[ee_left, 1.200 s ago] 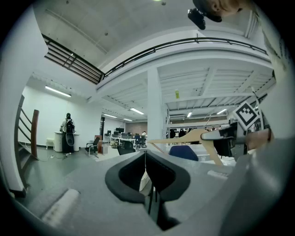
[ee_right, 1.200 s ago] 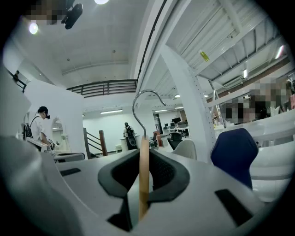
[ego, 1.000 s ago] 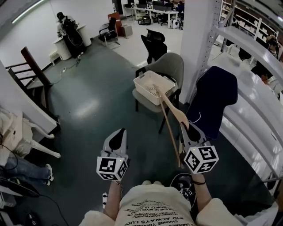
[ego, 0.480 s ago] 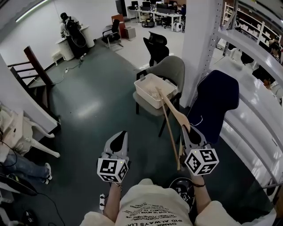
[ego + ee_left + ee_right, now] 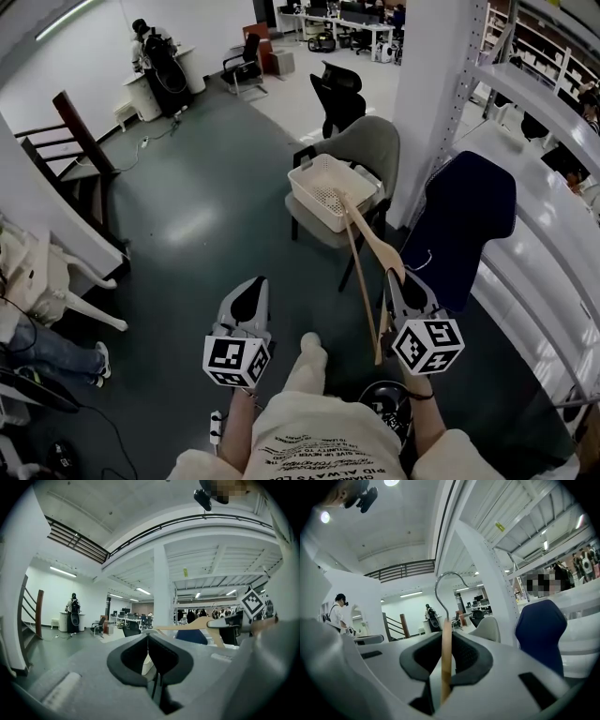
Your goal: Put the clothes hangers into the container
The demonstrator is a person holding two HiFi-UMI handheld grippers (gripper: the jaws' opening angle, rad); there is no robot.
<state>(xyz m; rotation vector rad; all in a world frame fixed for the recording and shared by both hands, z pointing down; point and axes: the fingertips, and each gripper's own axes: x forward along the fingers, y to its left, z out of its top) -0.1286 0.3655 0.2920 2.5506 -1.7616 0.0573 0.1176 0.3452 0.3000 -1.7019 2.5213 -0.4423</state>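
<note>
Your R tool (image 5: 394, 277): clamped on wood hanger (image 5: 360, 272), metal hook sticking out past the jaws. Hanger's far end shows against the near rim of the white basket (image 5: 302, 199), which sits on a grey chair (image 5: 370, 141). Your L tool (image 5: 249, 291): jaws together, empty, approx. level.

cream tee (image 5: 323, 439) w/ black print; grey left gripper (image 5: 249, 284) & right gripper (image 5: 394, 277), b&w marker cubes (image 5: 237, 361).
</note>
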